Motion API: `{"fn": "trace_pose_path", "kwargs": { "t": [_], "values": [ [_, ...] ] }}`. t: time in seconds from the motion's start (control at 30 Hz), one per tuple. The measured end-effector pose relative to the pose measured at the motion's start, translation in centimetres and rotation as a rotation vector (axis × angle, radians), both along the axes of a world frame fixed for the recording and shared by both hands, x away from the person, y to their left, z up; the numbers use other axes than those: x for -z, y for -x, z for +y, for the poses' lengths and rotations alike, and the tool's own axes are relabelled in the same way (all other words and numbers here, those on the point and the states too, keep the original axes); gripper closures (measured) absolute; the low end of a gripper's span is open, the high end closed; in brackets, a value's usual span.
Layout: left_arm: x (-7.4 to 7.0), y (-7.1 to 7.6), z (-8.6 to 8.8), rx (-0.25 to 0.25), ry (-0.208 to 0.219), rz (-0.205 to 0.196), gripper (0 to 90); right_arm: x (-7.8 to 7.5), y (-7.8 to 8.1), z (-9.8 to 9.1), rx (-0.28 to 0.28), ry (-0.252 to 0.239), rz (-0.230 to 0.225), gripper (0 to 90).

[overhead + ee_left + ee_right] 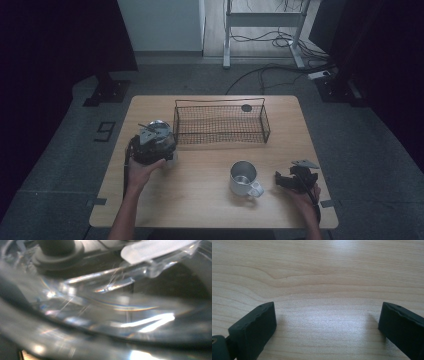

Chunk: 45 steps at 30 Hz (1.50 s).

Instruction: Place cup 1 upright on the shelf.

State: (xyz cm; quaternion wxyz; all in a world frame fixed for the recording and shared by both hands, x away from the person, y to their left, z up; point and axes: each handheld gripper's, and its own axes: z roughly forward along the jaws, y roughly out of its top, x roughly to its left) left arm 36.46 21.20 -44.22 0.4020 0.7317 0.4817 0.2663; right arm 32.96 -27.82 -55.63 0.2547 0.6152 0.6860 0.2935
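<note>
My left gripper (151,144) is at the table's left side, just off the left end of a black wire basket (263,120). A clear glass vessel (120,305) with a shiny round rim (158,125) sits right against its camera, so the jaws are hidden; the gripper looks shut on it. A metal mug (243,178) stands upright at the front right, handle toward the near edge. To its right my right gripper (286,180) rests low over the wood, open (327,320), with bare table between its black fingers (254,325).
The wooden table (200,200) is light. A small dark round object (246,107) lies at the basket's far right corner. Beyond the table are a grey floor, cables and a desk frame (227,35).
</note>
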Motion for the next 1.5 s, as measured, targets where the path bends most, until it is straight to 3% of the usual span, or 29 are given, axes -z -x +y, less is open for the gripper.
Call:
{"fn": "trace_pose_path", "kwargs": {
  "t": [0.7, 1.5],
  "values": [
    [-1.0, -0.4, -1.7, 0.019, -0.002, -0.014, 4.1, 0.0, 0.0, 0.0, 0.0, -0.001, -0.001, 1.3],
    [-3.0, -1.5, -2.8, 0.033, 0.029, -0.026, 4.1, 0.0, 0.0, 0.0, 0.0, -0.001, 0.0, 1.3]
  ]
}}
